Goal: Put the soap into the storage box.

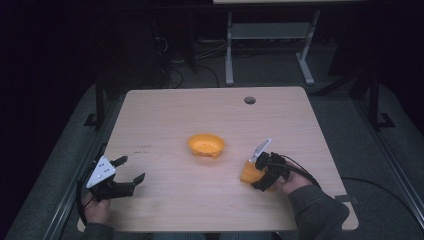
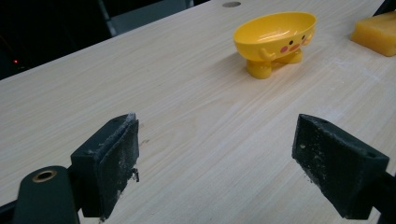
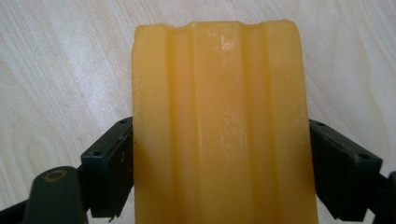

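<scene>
A yellow-orange bar with ridges along its top, like a soap bar [image 3: 219, 107], lies on the wooden table, and both jaws of my right gripper [image 3: 219, 163] press against its long sides. From above, the bar [image 1: 246, 172] and the right gripper [image 1: 256, 176] are at the table's front right. A yellow footed bowl [image 1: 205, 145] with a cartoon face stands empty at the table's middle. At the front left my left gripper [image 1: 131, 169] is held open, nothing between its fingers. In the left gripper view, the bowl [image 2: 275, 35] and the bar [image 2: 376, 37] lie beyond its spread jaws [image 2: 215, 140].
The table [image 1: 165, 120] has a round cable hole [image 1: 250, 100] near its far edge. A black cable [image 1: 305, 172] trails from the right gripper toward the right edge. Behind the table stand the white legs of another desk [image 1: 229, 50] on a dark floor.
</scene>
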`<state>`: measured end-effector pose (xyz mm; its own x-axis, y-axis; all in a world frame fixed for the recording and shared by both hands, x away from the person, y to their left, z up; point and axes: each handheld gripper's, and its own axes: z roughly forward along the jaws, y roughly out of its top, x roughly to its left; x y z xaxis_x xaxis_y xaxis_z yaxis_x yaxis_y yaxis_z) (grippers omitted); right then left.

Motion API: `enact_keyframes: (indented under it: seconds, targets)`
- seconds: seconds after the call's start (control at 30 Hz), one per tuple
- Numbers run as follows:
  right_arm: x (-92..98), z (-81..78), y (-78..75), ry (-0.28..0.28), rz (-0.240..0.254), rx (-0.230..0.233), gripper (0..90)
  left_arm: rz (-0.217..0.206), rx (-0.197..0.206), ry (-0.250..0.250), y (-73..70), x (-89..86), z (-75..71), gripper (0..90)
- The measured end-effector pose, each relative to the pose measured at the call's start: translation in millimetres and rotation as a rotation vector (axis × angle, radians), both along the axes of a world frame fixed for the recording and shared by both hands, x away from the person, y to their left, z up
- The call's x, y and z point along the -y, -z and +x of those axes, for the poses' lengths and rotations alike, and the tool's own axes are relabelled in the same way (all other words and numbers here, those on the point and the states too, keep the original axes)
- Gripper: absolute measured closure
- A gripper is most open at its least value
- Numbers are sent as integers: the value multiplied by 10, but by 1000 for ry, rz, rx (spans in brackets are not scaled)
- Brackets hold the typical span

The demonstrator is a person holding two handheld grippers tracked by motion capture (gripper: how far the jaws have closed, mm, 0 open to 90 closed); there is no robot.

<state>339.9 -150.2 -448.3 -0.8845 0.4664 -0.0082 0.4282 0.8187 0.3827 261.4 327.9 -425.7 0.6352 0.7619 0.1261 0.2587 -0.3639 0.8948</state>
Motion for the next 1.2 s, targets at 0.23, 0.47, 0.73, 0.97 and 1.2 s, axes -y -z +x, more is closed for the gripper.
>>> enact_keyframes:
  seconds: [0.23,0.47,0.73,0.97,1.2]
  targets:
    - [-15,11,6,-1,-7,-2,187,0,0,1,-1,0,0,139]
    - [-15,2,-3,-15,-11,9,196,-2,1,-2,-1,-7,2,139]
    - [-43,-18,-33,-46,14,10,203,-5,4,-8,-6,-20,-1,139]
    - [-95,-2,-124,-61,35,25,204,-5,5,-8,-7,-22,0,139]
    - [-183,53,-233,-76,40,41,204,-4,4,-10,-2,-13,7,139]
